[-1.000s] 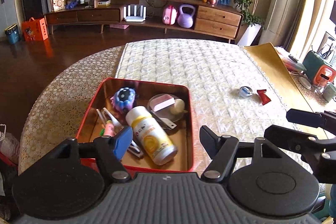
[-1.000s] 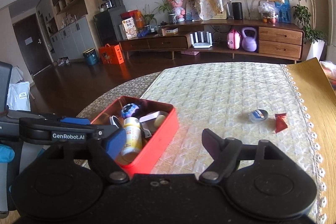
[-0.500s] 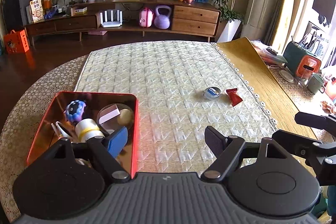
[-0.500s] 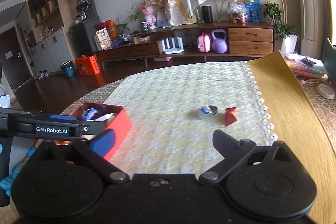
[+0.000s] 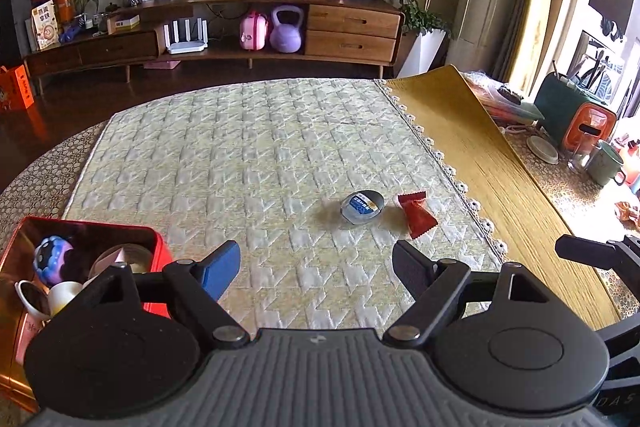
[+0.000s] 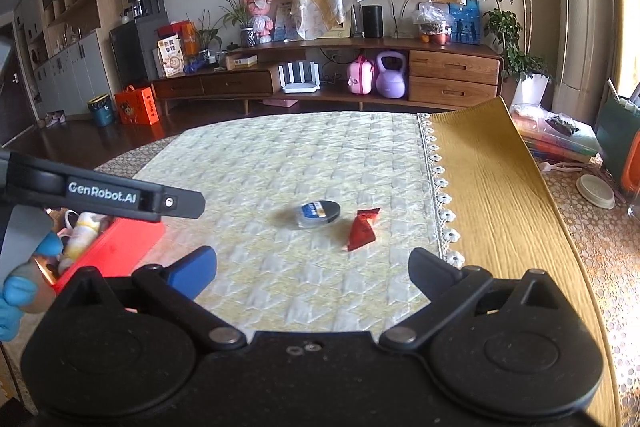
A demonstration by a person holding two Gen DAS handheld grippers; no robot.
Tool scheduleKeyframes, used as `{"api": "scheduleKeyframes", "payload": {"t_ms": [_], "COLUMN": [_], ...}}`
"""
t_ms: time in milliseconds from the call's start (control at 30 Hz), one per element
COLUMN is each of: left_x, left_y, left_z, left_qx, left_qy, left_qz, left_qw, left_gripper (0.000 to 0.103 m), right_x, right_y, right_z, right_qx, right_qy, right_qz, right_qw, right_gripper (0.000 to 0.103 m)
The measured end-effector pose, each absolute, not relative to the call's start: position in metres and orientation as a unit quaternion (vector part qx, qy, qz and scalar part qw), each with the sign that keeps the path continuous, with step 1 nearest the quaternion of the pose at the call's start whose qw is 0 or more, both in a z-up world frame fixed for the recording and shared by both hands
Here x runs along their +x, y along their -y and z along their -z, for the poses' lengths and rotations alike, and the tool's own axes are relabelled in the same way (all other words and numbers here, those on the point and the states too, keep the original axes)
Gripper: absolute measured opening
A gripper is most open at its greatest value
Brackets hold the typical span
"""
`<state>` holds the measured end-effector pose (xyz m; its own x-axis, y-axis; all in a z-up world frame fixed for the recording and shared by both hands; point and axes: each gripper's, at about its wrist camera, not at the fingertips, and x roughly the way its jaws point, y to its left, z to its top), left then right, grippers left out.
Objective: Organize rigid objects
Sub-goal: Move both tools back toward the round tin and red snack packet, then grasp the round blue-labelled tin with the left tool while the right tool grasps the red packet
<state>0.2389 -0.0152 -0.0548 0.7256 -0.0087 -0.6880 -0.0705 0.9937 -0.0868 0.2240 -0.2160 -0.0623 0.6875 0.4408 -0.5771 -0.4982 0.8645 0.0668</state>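
A small round tin (image 5: 362, 206) with a blue label lies on the quilted cloth, with a red wrapped packet (image 5: 416, 213) just right of it. Both also show in the right wrist view, the tin (image 6: 319, 213) and the packet (image 6: 363, 229). A red box (image 5: 158, 242) at the near left holds a purple ball (image 5: 52, 259), a white bottle and other small items. My left gripper (image 5: 316, 269) is open and empty, short of the tin. My right gripper (image 6: 312, 273) is open and empty, also short of the tin.
A yellow runner (image 5: 480, 155) covers the table's right side beyond the cloth's lace edge. Cups, a lid and an orange-fronted appliance (image 5: 576, 119) stand at the far right. The left gripper's body (image 6: 120, 195) reaches into the right wrist view above the red box (image 6: 116, 251).
Both grippers have swung right, away from the red box and toward the tin and packet. The box has slid to the left edge of both views. Both grippers stayed open.
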Motion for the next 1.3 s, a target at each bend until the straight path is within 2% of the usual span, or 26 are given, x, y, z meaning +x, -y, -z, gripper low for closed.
{"api": "scheduleKeyframes", "payload": {"t_ms": [267, 400, 867, 1033, 1300], "left_x": [0.287, 0.307, 0.357, 0.37, 0.383], "left_y": [0.031, 0.039, 0.052, 0.049, 0.049], "left_z": [0.079, 0.093, 0.137, 0.148, 0.155], "left_qx": [-0.065, -0.065, -0.047, -0.048, -0.037], "left_qy": [-0.382, -0.39, -0.406, -0.411, -0.403], "left_qz": [-0.002, 0.001, 0.017, 0.013, 0.012], "left_qw": [0.922, 0.919, 0.913, 0.91, 0.914], "left_gripper": [0.083, 0.083, 0.083, 0.083, 0.083], "right_x": [0.262, 0.279, 0.318, 0.324, 0.33], "right_y": [0.213, 0.211, 0.208, 0.2, 0.188], "right_z": [0.089, 0.103, 0.136, 0.14, 0.145], "right_qx": [-0.073, -0.068, -0.058, -0.068, -0.086], "right_qy": [-0.309, -0.319, -0.343, -0.336, -0.322], "right_qz": [-0.259, -0.269, -0.264, -0.27, -0.273], "right_qw": [0.912, 0.906, 0.9, 0.9, 0.902], "right_gripper": [0.099, 0.092, 0.076, 0.073, 0.06]}}
